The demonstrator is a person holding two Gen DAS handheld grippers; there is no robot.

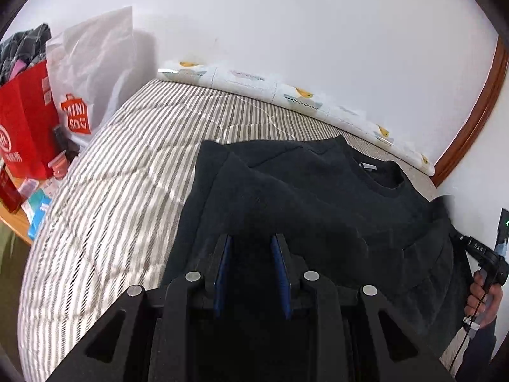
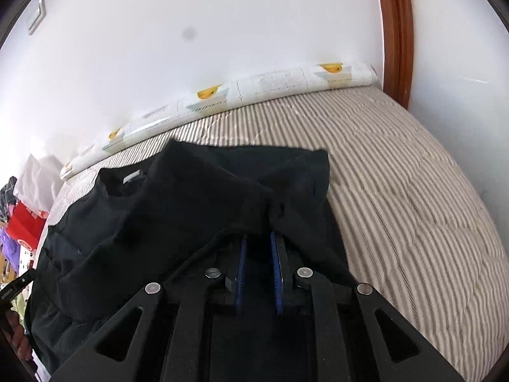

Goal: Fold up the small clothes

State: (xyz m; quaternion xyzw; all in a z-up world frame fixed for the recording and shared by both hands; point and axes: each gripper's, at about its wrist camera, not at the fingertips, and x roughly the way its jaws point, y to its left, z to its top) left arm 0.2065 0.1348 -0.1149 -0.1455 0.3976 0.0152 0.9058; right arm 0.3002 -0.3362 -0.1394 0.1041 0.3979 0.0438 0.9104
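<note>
A black sweater (image 1: 318, 197) lies on a striped bedcover (image 1: 121, 191), toward the far side of the bed and close to the white wall (image 1: 286, 25). Its round neckline with a pale label (image 1: 366, 167) points away, toward the far edge where a rolled, duck-printed quilt (image 1: 241, 79) runs along the wall; the garment's long axis runs from the near edge of the bed out to that collar. In the left wrist view a sleeve or side panel lies folded over the body, making angled ridges on the far left part of the cloth. The left gripper (image 1: 253, 254) sits over the near hem with its blue-padded fingers (image 1: 224, 270) a moderate gap apart; dark fabric lies right at their tips, but I cannot tell whether any of it is pinched. In the right wrist view the sweater (image 2: 191, 197) rises in a bunched fold straight off the tips of the right gripper (image 2: 259, 248), whose blue pads (image 2: 277, 273) stand closer together with cloth gathered between them, so it seems to be pinching the fabric. The striped cover (image 2: 413, 207) spreads bare to the right. At the far left a red bag (image 1: 25, 121) and a white Miniso bag (image 1: 86, 73) stand on a wooden side table (image 1: 12, 219). The right hand (image 1: 483, 296) shows at the right edge, gripping its tool handle.
</note>
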